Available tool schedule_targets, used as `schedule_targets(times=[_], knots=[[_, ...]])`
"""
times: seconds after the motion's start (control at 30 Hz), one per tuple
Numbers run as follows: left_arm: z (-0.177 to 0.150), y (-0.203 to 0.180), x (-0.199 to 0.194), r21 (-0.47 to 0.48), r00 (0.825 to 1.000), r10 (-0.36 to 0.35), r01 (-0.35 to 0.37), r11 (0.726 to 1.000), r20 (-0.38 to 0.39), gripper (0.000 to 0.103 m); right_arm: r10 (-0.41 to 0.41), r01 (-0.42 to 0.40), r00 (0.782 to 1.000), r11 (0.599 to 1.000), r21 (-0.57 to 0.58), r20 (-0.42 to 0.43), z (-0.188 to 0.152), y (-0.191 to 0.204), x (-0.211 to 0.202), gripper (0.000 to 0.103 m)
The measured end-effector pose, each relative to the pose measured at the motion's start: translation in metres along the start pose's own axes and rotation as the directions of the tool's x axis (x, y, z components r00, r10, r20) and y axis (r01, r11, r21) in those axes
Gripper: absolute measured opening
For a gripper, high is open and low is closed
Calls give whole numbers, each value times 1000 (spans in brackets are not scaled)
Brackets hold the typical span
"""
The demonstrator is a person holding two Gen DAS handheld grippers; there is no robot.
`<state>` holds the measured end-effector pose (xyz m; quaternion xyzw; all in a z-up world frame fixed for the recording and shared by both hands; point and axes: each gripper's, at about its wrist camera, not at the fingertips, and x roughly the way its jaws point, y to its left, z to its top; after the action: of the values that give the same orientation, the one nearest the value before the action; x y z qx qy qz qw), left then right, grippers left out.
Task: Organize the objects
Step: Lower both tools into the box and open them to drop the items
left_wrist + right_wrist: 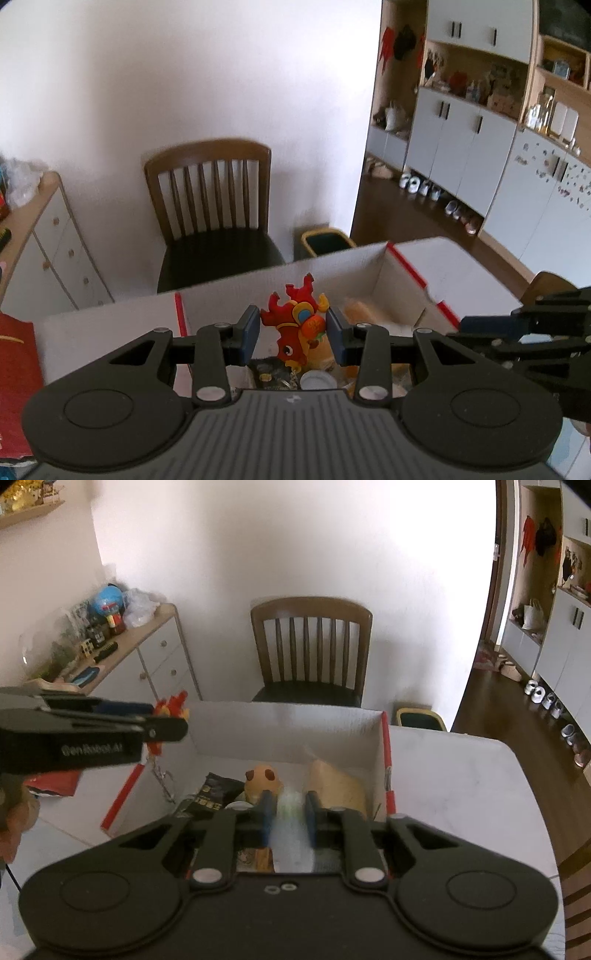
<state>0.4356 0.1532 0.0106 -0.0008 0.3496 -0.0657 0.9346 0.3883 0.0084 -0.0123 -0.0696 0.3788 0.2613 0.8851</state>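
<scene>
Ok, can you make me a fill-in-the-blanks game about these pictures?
1. The left tongs hold a red toy ____ keychain.
2. Both tongs hover over a white cardboard ____ with red edges.
3. Behind the table stands a wooden ____ with a dark seat.
4. The thing in the right tongs is too ____ to name.

Missing words: dragon; box; chair; blurry

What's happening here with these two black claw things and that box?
A person holds a gripper in each hand and is sorting small things into a white cardboard box on the table. The left gripper has a red cartoon keychain figure between its fingers, above the box. The right gripper has a pale, blurred object between its fingers over the box, where a tan plush toy and a dark packet already lie.
</scene>
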Motion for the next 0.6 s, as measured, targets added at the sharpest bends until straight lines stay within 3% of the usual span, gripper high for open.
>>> schedule_targets(times=[0.37,0.6], knots=[[-23,2,56,28,990,-15,19,999,-141,38,-21,23,996,999,31,-81,-14,-11,36,0],[-32,6,83,29,978,-11,18,999,-206,38,-11,14,995,999,32,-95,-23,-14,41,9]])
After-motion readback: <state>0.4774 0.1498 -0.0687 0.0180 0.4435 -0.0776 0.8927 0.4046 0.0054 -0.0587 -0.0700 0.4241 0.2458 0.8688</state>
